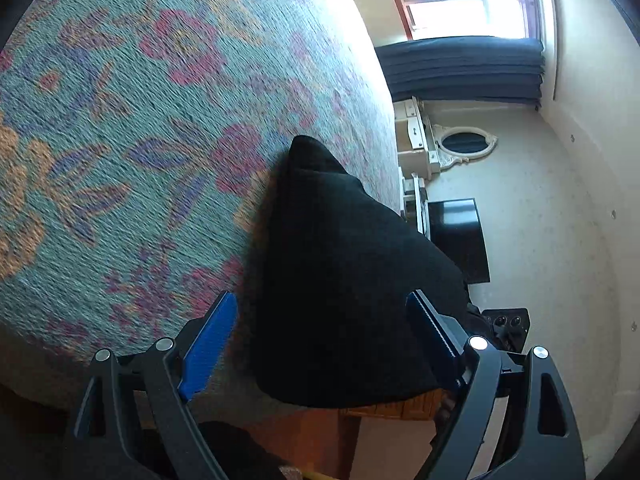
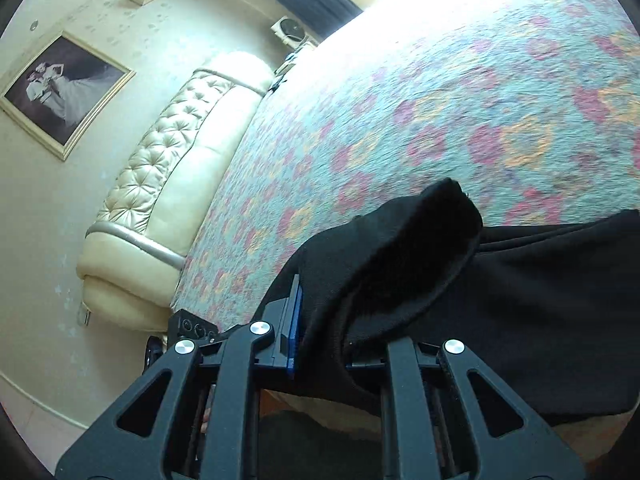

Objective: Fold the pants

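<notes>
Item: black pants (image 2: 460,280), lying on the floral bedspread (image 2: 400,120) at the near edge of the bed.

Right gripper (image 2: 320,344): jaws drawn narrow, clamped on a gathered fold that bunches up just ahead of the fingers.

Left gripper (image 1: 320,340): jaws wide, pants lying between the blue pads (image 1: 208,348), apparently untouched.

Risk: thin hold on the bunched cloth; lifting may slip it free, or drag the rest skewed.

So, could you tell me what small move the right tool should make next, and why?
Probably carry the gripped edge across the bedspread to lay a fold: the right tool is shut on the black pants with a flap raised, while the left tool stands open around the cloth, not gripping.
</notes>
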Action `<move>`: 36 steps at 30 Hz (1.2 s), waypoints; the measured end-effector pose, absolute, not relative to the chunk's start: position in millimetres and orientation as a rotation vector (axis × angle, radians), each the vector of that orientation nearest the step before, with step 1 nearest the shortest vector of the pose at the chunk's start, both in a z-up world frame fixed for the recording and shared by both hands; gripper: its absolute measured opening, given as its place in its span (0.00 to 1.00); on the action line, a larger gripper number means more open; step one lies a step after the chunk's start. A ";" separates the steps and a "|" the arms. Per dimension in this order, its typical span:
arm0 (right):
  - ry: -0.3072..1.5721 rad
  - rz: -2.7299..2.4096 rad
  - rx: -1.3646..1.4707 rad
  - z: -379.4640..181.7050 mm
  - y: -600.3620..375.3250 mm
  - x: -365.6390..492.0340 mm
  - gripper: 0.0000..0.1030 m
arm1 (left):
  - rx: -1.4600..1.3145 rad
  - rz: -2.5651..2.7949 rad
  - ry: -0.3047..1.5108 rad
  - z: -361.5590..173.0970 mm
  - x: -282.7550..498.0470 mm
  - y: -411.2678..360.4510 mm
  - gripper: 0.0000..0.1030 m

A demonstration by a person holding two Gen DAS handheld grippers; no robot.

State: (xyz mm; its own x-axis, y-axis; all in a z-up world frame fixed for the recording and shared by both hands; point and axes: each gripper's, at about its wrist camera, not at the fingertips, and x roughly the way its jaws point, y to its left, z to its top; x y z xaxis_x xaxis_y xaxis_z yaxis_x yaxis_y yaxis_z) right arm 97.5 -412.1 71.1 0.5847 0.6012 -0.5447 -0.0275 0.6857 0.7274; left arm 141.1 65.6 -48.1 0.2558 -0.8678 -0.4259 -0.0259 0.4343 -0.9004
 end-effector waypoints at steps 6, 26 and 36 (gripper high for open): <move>1.050 0.305 0.861 -10.5 -502.6 72.8 0.15 | -0.802 -0.792 1.224 -51.5 138.6 27.5 0.82; 0.874 0.329 0.822 -15.5 -523.9 104.5 0.15 | -0.748 -0.762 1.302 -68.4 130.6 19.0 0.82; 0.953 0.273 1.083 -71.5 -574.0 101.1 0.60 | -0.740 -0.757 1.298 -68.1 131.1 11.2 0.82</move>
State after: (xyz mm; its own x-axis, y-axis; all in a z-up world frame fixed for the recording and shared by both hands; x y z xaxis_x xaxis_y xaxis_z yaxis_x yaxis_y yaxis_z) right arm 101.1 -574.0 -71.5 0.5905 0.6150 -0.5226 0.2448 0.4805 0.8421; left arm 131.1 11.2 -68.1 0.1114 -0.8273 -0.5505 0.0714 0.5592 -0.8259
